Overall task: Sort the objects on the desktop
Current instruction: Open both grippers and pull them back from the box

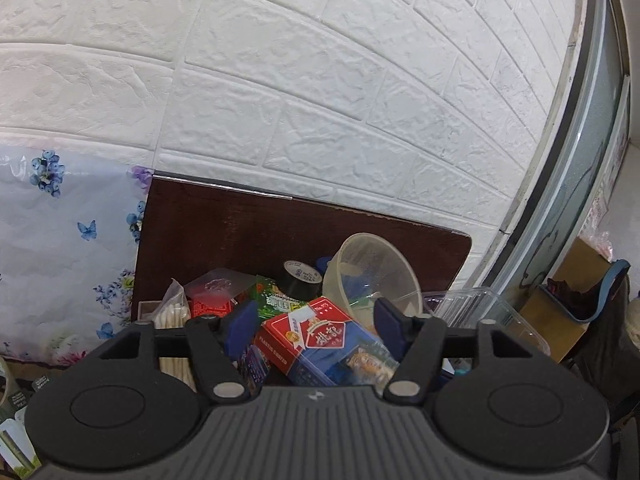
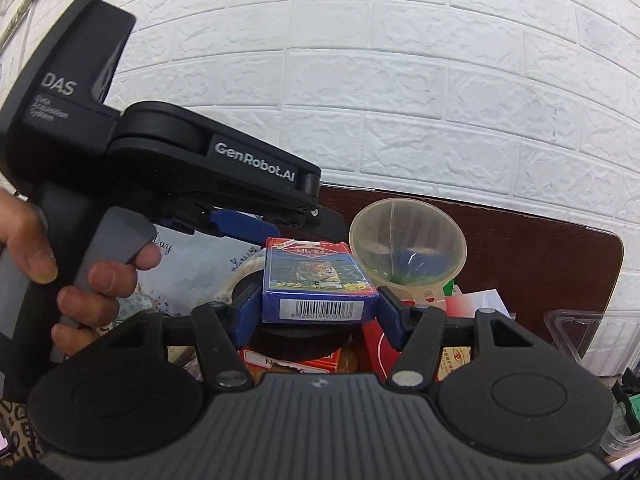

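Gripping card box [image 2: 320, 280] level, right tool [image 2: 318, 312], left tool [image 1: 316, 320] spread

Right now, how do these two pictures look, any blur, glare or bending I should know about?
Left wrist view: sharp; fisheye bows the white brick wall and the window frame; dark vignette in the top corners. Right wrist view: the card box reads crisply, barcode legible; soft glare on the clear funnel; the hand and the wall bend near the edges. Lighting is even and shadows soft in both.
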`<state>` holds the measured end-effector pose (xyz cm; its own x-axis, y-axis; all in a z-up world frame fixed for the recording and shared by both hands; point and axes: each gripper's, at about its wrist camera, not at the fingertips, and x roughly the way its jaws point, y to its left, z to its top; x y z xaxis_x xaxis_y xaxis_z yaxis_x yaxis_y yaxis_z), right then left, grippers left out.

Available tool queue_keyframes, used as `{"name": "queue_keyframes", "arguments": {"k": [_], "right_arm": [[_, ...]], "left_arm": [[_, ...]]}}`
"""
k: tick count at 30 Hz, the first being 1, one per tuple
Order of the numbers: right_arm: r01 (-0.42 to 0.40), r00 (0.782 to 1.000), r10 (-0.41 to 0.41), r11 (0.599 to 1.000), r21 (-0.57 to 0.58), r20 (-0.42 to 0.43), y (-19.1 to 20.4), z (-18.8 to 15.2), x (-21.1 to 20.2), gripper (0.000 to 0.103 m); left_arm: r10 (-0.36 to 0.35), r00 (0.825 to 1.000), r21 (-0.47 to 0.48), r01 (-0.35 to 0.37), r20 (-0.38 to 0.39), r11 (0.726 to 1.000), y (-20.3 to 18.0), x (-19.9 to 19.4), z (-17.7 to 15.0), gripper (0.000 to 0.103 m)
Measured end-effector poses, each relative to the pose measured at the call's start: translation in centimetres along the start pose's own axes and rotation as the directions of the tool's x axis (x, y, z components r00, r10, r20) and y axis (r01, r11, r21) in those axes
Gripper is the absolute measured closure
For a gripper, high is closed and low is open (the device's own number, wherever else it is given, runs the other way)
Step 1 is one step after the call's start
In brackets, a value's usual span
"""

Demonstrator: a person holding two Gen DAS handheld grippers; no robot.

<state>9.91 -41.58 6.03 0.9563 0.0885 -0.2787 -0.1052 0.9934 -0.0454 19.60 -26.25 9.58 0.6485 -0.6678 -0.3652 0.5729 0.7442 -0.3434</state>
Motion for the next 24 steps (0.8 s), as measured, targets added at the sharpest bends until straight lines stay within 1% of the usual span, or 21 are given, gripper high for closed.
{"name": "queue_keyframes", "arguments": {"k": [1, 3, 4, 6, 8, 11, 13, 16, 17, 18, 21, 24], "right_arm": [[0.005, 1.0, -0.005, 1.0, 0.002, 0.002, 0.0, 0.0, 0.1, 0.042], [0.013, 1.0, -0.013, 1.0, -0.006, 0.008, 0.2, -0.1, 0.1, 0.04], [0.015, 1.0, -0.015, 1.0, -0.005, 0.009, 0.2, -0.1, 0.1, 0.03], [0.028, 0.999, -0.028, 1.0, -0.002, 0.02, 0.4, -0.2, -0.1, 0.017], [0.039, 0.999, -0.039, 0.999, -0.011, 0.027, 0.6, -0.3, -0.5, 0.017], [0.052, 0.998, -0.051, 0.999, -0.004, 0.048, 0.9, -0.6, -1.3, 0.016], [0.056, 0.996, -0.057, 0.998, 0.005, 0.063, 1.2, -0.8, -2.0, 0.013], [0.051, 0.996, -0.053, 0.998, 0.019, 0.07, 2.1, -1.4, -3.7, 0.013], [0.056, 0.996, -0.058, 0.998, 0.025, 0.063, 2.4, -1.8, -4.1, 0.012], [0.067, 0.996, -0.068, 0.997, 0.031, 0.054, 2.6, -2.1, -4.3, 0.007], [0.096, 0.995, -0.097, 0.994, 0.049, 0.023, 3.7, -3.6, -5.3, 0.006], [0.117, 0.993, -0.115, 0.988, 0.098, -0.019, 4.2, -5.1, -6.3, 0.006]], "left_arm": [[-0.009, 1.0, -0.001, 0.009, 0.007, 1.0, 0.0, -0.2, 0.0, 0.027], [-0.021, 0.999, 0.005, 0.021, 0.024, 1.0, 0.0, -0.6, -0.1, 0.017], [-0.024, 0.999, 0.011, 0.023, 0.033, 1.0, 0.0, -0.9, -0.1, 0.016], [-0.026, 0.999, 0.02, 0.025, 0.045, 0.999, -0.1, -1.3, -0.1, 0.008], [-0.027, 0.998, 0.026, 0.026, 0.051, 0.999, -0.1, -1.7, -0.3, 0.003], [-0.026, 0.998, 0.034, 0.024, 0.059, 0.999, 0.0, -2.7, -0.7, 0.002], [-0.041, 0.997, 0.037, 0.039, 0.06, 0.999, 0.2, -3.6, -1.2, 0.002], [-0.063, 0.997, 0.029, 0.061, 0.053, 0.998, 0.6, -5.3, -2.6, 0.0], [-0.063, 0.997, 0.023, 0.062, 0.051, 0.998, 0.8, -5.9, -3.2, 0.0], [-0.059, 0.997, 0.016, 0.058, 0.047, 0.998, 1.0, -6.4, -3.9, 0.0], [-0.022, 1.0, -0.009, 0.022, 0.007, 1.0, 1.2, -7.8, -6.0, 0.0], [0.004, 1.0, -0.019, -0.004, -0.025, 1.0, 1.3, -9.1, -8.1, 0.0]]}}
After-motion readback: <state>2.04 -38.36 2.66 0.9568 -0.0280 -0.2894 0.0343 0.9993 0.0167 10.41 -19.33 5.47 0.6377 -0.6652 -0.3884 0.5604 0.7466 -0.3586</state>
